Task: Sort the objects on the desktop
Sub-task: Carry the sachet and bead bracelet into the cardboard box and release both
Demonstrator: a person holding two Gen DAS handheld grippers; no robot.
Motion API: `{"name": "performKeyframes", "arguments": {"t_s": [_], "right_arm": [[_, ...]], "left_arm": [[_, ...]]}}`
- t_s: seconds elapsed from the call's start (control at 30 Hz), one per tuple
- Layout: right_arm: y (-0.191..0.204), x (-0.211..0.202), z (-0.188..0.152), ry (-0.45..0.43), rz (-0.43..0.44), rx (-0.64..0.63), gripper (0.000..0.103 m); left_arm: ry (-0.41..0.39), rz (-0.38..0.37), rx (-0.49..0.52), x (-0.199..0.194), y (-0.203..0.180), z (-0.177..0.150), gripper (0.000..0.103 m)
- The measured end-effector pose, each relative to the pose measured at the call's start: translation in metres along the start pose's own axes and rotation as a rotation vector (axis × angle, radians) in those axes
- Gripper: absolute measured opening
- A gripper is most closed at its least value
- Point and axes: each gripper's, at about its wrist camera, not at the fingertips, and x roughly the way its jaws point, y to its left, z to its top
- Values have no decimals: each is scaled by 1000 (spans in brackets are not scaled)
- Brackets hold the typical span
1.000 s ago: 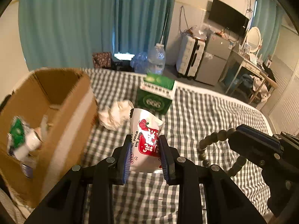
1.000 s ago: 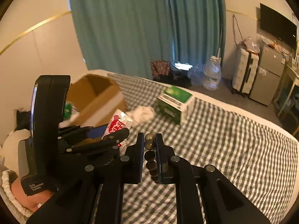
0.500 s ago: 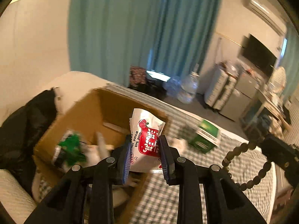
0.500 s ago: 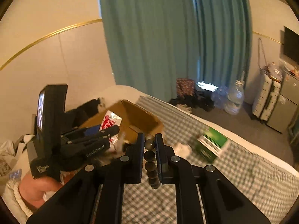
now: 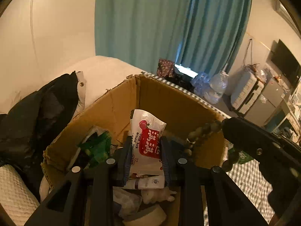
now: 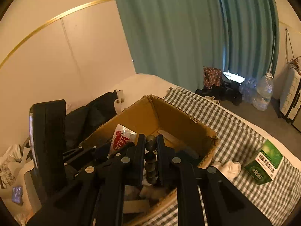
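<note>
Left wrist view: left gripper point(image 5: 144, 155) clamps the red-and-white snack packet point(image 5: 146, 141) above the cardboard box point(image 5: 169, 101), right gripper point(image 6: 151, 158) pinches a bead bracelet point(image 6: 151, 155) alongside

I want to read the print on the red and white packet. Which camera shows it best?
The left wrist view: the packet stands centred between that gripper's pads, front facing the camera. The right wrist view shows it small, angled and partly hidden.
</note>
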Motion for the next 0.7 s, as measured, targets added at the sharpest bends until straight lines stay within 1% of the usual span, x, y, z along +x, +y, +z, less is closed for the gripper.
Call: {"name": "performKeyframes", "arguments": {"t_s": [0.03, 0.07, 0.1, 0.13, 0.17, 0.2, 0.23, 0.27, 0.33, 0.37, 0.43, 0.47, 0.5, 0.6, 0.63, 0.7], "right_arm": [[-3, 2, -1, 2, 1, 5, 11], [-6, 6, -1, 2, 0, 18, 12], [-8, 7, -1, 1, 4, 28, 16], [-12, 8, 0, -6, 9, 47, 21], [-17, 8, 1, -11, 9, 68, 39], [-21, 6, 3, -20, 8, 89, 53], [-25, 2, 3, -34, 7, 99, 57], [-29, -4, 4, -55, 4, 108, 58], [-35, -14, 6, -70, -11, 102, 58], [-38, -20, 6, -78, -27, 95, 59], [-44, -36, 5, -100, -50, 83, 63], [-46, -44, 4, -111, -60, 76, 67], [-50, -58, 1, -129, -89, 59, 71], [-57, -91, -11, -173, -162, 2, 80], [-61, -100, -15, -184, -182, -11, 81], [-71, -122, -27, -199, -218, -31, 87]], "left_arm": [[3, 5, 1, 3, 0, 0, 32], [5, 17, -2, 5, 0, 0, 40], [8, 38, -4, 8, 1, -1, 47], [14, 64, -11, 11, 3, -1, 66], [20, 85, -22, 13, 4, -1, 86], [25, 103, -36, 15, 7, -1, 92], [24, 113, -49, 16, 10, -1, 94], [21, 128, -60, 16, 12, -1, 95], [17, 174, -68, 15, 14, -1, 100], [13, 179, -69, 14, 15, -1, 101], [8, 170, -68, 9, 11, -2, 102], [1, 161, -66, 6, 9, -2, 103], [-8, 151, -59, 3, 6, -2, 103], [-37, 124, 0, -11, -13, -4, 103], [-44, 122, 27, -15, -20, -5, 103], [-64, 126, 70, -25, -33, -8, 103]]}}
